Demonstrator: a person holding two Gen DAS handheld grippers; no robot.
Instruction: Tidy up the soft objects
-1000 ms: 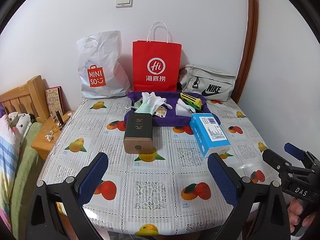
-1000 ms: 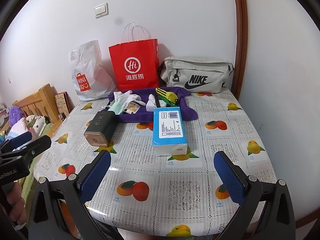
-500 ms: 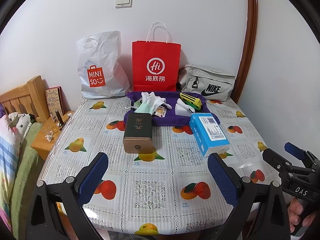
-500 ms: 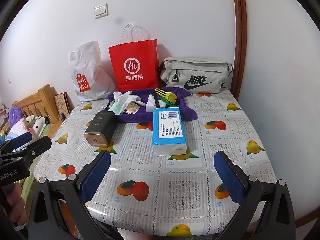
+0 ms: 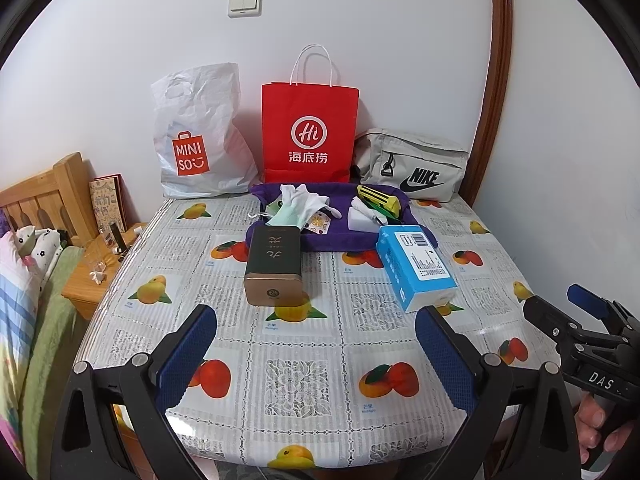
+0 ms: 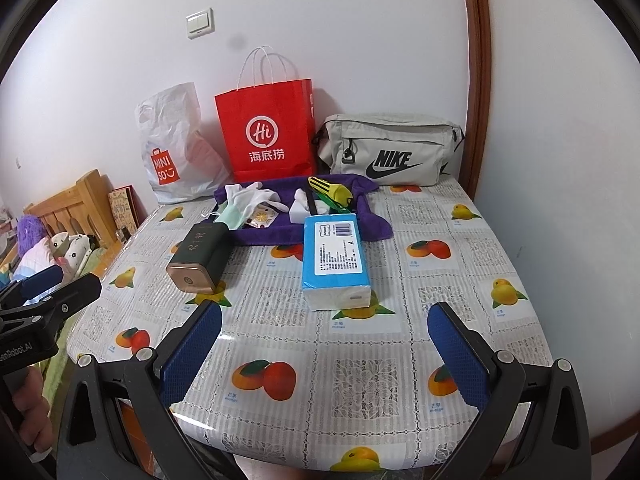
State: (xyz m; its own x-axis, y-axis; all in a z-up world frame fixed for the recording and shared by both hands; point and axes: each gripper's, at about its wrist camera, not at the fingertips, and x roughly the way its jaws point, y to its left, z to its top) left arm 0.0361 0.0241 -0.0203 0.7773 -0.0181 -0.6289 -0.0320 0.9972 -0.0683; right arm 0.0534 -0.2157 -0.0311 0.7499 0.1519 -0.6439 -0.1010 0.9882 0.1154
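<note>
Over the table's [image 5: 304, 436] near edge, left tongs [image 5: 316, 354] and right tongs [image 6: 325, 350] wide apart, seemingly empty

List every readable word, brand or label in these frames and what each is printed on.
"MINI SO" on the white plastic bag.
"Hi" and "海底捞" on the red paper bag.
"NIKE" on the grey pouch.
"DAS" on the right gripper.
"enRobot.AI", start cut off, on the left gripper.
Blue tissue pack label: too small.
Dark box characters: unreadable.
</note>
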